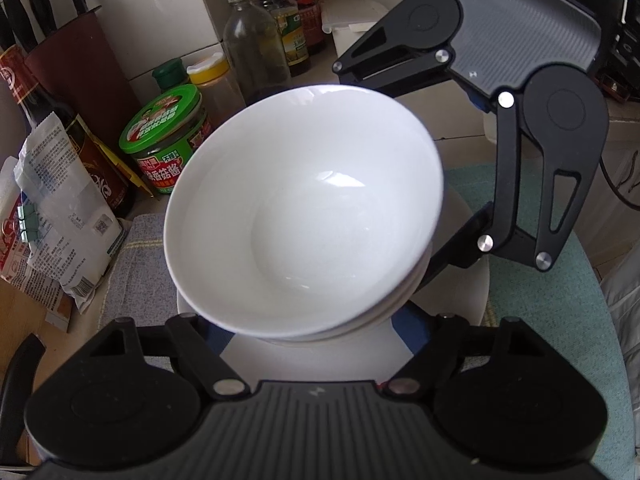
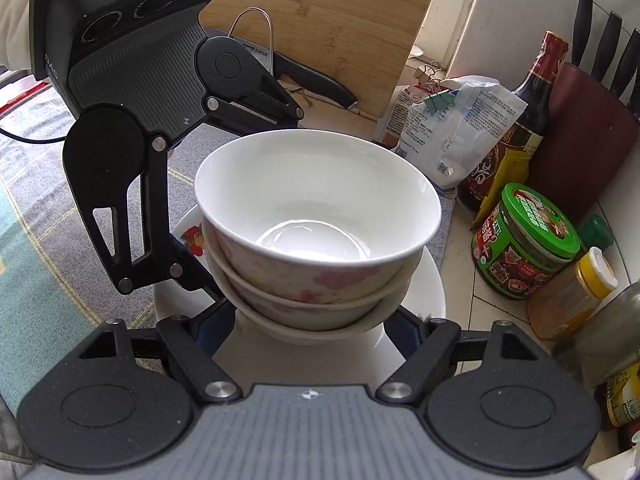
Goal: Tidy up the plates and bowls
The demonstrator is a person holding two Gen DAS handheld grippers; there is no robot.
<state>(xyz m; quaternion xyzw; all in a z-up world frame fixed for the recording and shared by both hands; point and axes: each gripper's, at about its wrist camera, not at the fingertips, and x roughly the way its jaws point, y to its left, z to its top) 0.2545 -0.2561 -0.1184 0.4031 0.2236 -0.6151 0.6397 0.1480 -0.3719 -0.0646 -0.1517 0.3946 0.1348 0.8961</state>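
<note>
Kitchen counter (image 2: 468, 312): stacked bowls (image 2: 316, 220) seemingly between hand-held grippers.

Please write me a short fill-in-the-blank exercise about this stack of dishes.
1. The bowls sit on a white ___.
2. The stack holds ___ bowls.
3. The jar beside the stack has a ___ lid.
4. Behind the soy bottle, knives stand in a dark red ___.

Missing words: plate; three; green; block

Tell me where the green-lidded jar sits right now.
The green-lidded jar stands on the counter right of the stacked bowls in the right wrist view, between the dark sauce bottle and the yellow-capped jar.
</note>
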